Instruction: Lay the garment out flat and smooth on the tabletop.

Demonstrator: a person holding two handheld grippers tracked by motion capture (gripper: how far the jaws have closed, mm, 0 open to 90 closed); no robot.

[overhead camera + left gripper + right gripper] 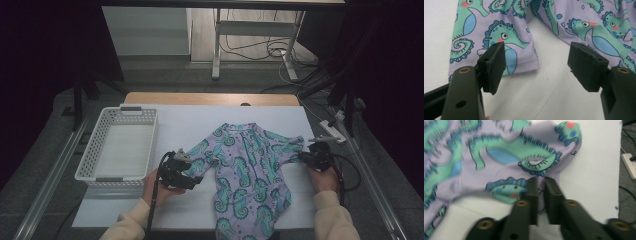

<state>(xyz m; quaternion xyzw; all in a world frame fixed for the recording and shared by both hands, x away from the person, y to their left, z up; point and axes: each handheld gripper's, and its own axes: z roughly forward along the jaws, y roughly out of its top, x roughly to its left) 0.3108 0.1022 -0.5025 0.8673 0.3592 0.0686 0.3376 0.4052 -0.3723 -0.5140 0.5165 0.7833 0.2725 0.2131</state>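
Here, a lilac seahorse-print garment is seen spread flat on the white table, to the right of a white basket. No brand, label or writing can be read on the garment. The left tongs are held spread just short of the garment's left sleeve hem, with nothing gripped between them. The right tongs are pressed together on the edge of the garment's right sleeve, where the cloth is pinched between them.
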